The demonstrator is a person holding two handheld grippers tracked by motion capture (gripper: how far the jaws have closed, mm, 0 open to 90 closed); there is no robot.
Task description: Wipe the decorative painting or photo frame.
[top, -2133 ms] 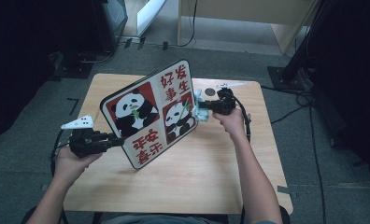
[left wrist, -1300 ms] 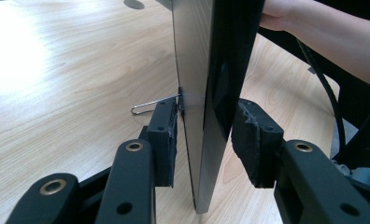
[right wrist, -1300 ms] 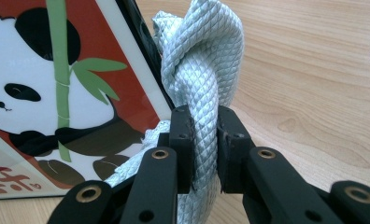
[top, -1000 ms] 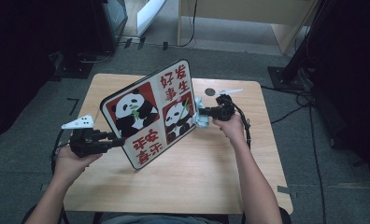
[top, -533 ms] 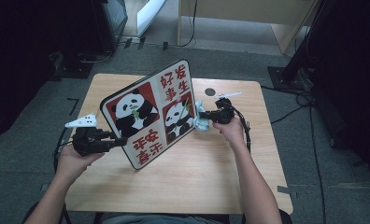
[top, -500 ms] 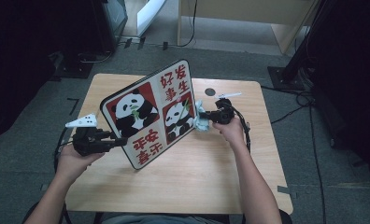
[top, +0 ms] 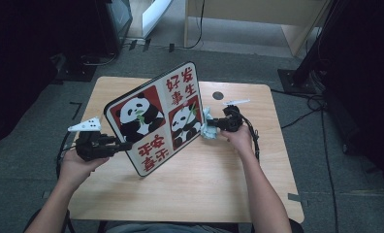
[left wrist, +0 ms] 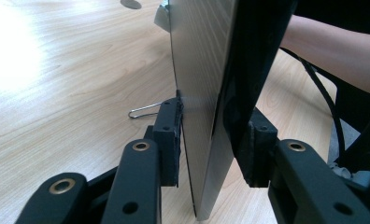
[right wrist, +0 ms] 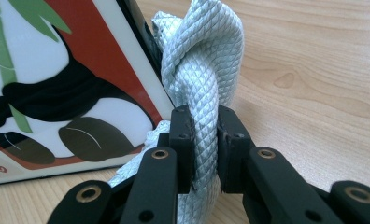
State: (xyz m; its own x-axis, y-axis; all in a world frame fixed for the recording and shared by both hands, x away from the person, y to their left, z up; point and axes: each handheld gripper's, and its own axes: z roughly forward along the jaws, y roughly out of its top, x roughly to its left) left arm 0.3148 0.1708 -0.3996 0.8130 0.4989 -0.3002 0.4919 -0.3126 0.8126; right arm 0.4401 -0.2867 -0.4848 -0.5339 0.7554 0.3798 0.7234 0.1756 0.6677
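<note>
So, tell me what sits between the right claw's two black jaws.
A folded white woven cloth, pinched between them beside the panda picture board, in the right gripper view.

Upright panda board (top: pixel 156 124), white cloth (top: pixel 208 127) alongside

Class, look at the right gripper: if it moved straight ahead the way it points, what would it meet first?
The right gripper, shut on the white cloth, would probably press it against the panda board directly ahead.
</note>
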